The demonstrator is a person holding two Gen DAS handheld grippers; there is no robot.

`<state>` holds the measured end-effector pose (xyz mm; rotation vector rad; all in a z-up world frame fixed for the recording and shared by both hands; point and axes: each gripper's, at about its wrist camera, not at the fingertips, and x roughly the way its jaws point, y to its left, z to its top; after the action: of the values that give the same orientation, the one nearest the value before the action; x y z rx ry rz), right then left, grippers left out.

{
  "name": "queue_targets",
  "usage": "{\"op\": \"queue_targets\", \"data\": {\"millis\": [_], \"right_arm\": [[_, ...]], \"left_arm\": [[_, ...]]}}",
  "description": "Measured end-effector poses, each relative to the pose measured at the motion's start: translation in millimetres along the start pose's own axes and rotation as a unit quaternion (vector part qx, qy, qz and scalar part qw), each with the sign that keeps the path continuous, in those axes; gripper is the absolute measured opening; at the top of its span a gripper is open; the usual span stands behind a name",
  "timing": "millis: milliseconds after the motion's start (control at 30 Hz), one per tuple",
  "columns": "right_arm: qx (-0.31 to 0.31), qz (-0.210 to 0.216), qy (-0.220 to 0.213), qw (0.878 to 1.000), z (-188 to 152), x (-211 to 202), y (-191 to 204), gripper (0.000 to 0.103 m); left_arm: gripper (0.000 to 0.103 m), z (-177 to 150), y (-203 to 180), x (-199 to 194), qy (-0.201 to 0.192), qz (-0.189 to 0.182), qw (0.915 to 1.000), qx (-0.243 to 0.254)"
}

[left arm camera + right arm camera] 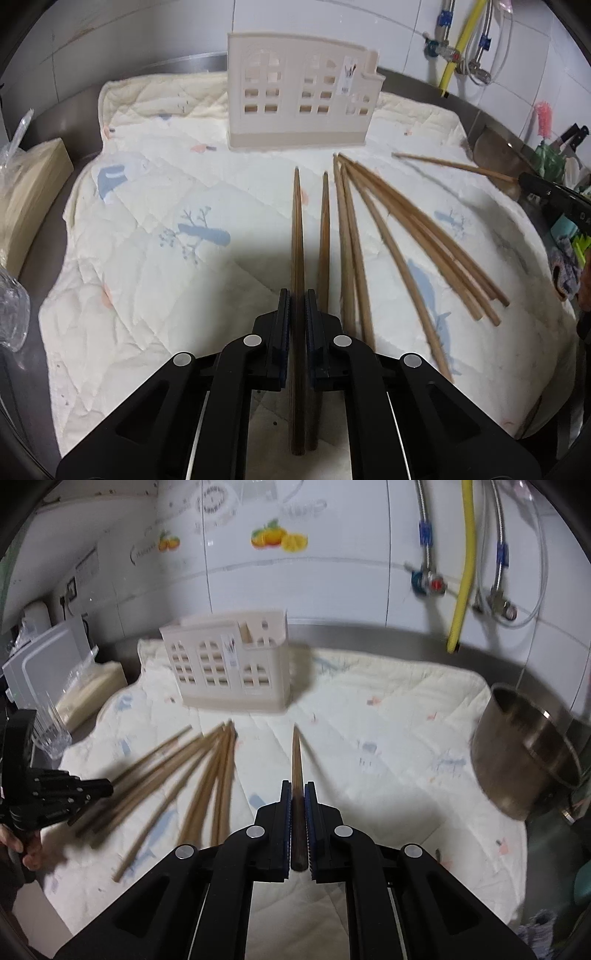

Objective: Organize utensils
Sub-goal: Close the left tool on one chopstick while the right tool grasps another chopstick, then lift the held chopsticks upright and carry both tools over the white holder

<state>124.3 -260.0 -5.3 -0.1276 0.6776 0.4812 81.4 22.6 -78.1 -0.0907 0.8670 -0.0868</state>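
My left gripper [297, 295] is shut on a wooden chopstick [297, 229] that points toward the beige utensil holder [299, 92]. A second chopstick [324, 236] lies just right of it, passing under the right finger. Several more chopsticks [406, 236] fan out on the cloth to the right. My right gripper [297, 786] is shut on another chopstick [296, 753], held above the cloth with its tip toward the holder [229, 664]. In the right wrist view the loose pile [192, 771] lies left of it, and the left gripper [96, 788] shows at the left edge.
A quilted cream cloth [147, 258] covers the steel counter. A steel pot [528, 753] stands at the right, a clear glass [50, 731] at the left. Knives [572, 136] stand at the far right. A yellow hose [461, 572] and valves hang on the tiled wall.
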Motion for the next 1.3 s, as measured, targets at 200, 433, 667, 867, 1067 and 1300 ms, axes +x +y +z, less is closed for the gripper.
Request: {"op": "queue_targets", "data": {"millis": [200, 433, 667, 867, 1067, 1300], "right_arm": [[-0.021, 0.011, -0.025, 0.999, 26.1, -19.7, 10.9, 0.007], [-0.035, 0.029, -0.035, 0.998, 67.9, -27.6, 17.4, 0.007], [-0.051, 0.042, -0.051, 0.997, 121.8, -33.0, 23.6, 0.006], [-0.061, 0.048, -0.067, 0.995, 166.8, -30.1, 29.4, 0.006], [-0.062, 0.049, -0.101, 0.992, 209.9, -30.6, 32.2, 0.006], [-0.046, 0.045, -0.111, 0.992, 237.3, -9.2, 31.5, 0.006]], "left_arm": [[0.007, 20.5, -4.5, -29.8, -0.038, -0.008, 0.9992, 0.009], [0.006, 55.4, -10.7, -47.6, -0.06, -0.018, 0.9976, 0.028], [0.006, 94.8, -11.6, -54.5, -0.067, -0.024, 0.9967, 0.039], [0.006, 127.4, -15.5, -68.7, -0.078, -0.026, 0.995, 0.056], [0.006, 163.1, -13.6, -103.0, -0.117, -0.031, 0.9906, 0.064], [0.006, 212.4, -24.0, -146.1, -0.186, -0.006, 0.9781, 0.093]]}}
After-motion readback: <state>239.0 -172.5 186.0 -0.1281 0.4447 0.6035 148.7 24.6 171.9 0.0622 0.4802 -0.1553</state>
